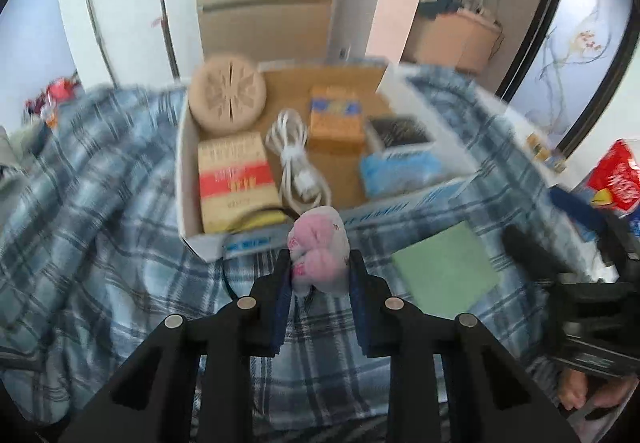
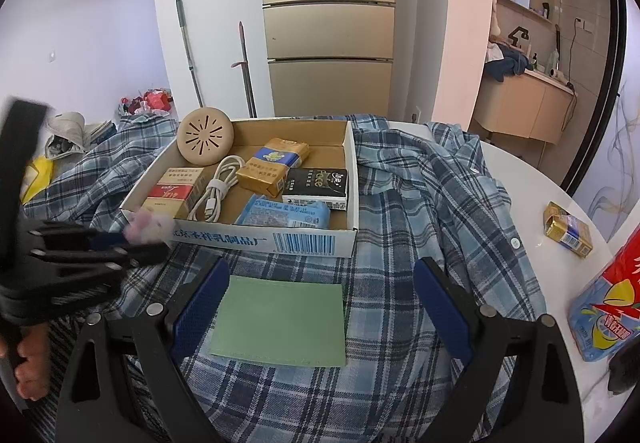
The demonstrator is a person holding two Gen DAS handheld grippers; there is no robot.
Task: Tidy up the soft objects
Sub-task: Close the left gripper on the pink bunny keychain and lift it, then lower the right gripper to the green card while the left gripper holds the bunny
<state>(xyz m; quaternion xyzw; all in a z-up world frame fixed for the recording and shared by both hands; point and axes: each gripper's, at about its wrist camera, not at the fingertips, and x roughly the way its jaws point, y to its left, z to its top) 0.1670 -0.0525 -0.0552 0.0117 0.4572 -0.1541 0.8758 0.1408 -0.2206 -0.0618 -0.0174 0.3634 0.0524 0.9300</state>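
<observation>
left gripper (image 1: 319, 263) pinches pink soft toy (image 1: 318, 247), probably to carry it | cardboard box (image 2: 348, 163) just ahead | right gripper (image 2: 320, 307) spread wide, green cloth (image 2: 280, 323) lying between its fingers, not gripped

My left gripper (image 1: 320, 263) pinches a pink-and-white soft toy (image 1: 318, 247), pads pressed on both its sides, above the plaid cloth (image 1: 100, 211). Just beyond sits the cardboard box (image 1: 184, 179) holding a round beige disc (image 1: 227, 99), a white cable (image 1: 294, 159) and packets. A green cloth (image 1: 450, 263) lies right of the toy. View blurred.
</observation>
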